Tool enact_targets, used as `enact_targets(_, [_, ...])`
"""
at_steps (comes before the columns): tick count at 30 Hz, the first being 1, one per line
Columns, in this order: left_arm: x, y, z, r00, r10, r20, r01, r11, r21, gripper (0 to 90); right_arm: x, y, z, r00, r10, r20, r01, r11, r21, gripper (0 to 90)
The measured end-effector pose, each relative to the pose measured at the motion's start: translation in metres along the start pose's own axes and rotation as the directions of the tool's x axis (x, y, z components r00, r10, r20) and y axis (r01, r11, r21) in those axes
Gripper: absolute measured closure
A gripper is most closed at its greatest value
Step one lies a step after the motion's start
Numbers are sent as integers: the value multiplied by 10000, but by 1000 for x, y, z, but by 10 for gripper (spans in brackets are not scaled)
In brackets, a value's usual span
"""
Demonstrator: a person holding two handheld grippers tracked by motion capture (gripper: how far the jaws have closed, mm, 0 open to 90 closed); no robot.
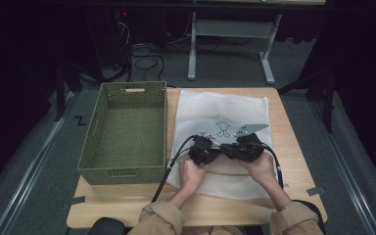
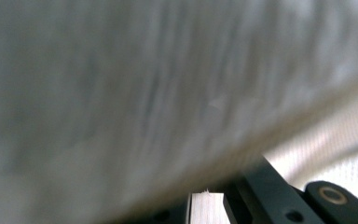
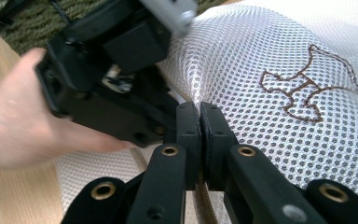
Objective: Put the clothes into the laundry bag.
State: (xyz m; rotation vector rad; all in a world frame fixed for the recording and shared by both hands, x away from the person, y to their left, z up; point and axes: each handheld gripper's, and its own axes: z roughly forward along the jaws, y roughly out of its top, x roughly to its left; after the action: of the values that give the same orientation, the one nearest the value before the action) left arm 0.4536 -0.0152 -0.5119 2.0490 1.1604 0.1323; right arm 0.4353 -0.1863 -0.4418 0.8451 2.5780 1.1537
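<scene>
A white mesh bag [image 1: 225, 110] lies flat on the wooden table [image 1: 296, 156], with a brown stitched figure [image 3: 307, 91] on it. Both grippers meet side by side at the bag's middle. My right gripper [image 3: 199, 109] is shut, pinching a raised fold of the mesh [image 3: 270, 51] between its pads. Just to its left is the left gripper [image 1: 206, 147], whose black body [image 3: 107, 56] presses into the same fold, its tips hidden. In the left gripper view, blurred fabric [image 2: 121, 93] hangs right against the camera above the jaws, so that gripper looks shut on the bag.
An empty green woven basket [image 1: 122, 169] stands on the table left of the bag, close to the left hand. Cables trail from both grippers toward the table's front edge. Beyond the table is dark floor with a desk frame [image 1: 230, 29].
</scene>
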Motion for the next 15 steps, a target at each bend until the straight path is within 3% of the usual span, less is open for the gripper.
enact_targets(2, [-4,5,2,9990,159,-422,-175,9992,-367,900,0,0,-1,10000,-72,-55,72,9999,-78,886])
enact_targets(6, [-4,8,12,9953,328,-910,-349,9991,-220,898,0,-1,-2,10000,4,-59,-5,10000,-73,886])
enact_targets(10, [-5,4,12,9933,747,-884,-744,9972,59,862,-2,-4,1,9999,74,-109,-74,9999,-70,886])
enact_targets(15, [-9,-3,-1,9916,1091,-696,-1077,9939,240,672,-2,-5,1,9999,92,-119,-94,9998,-155,885])
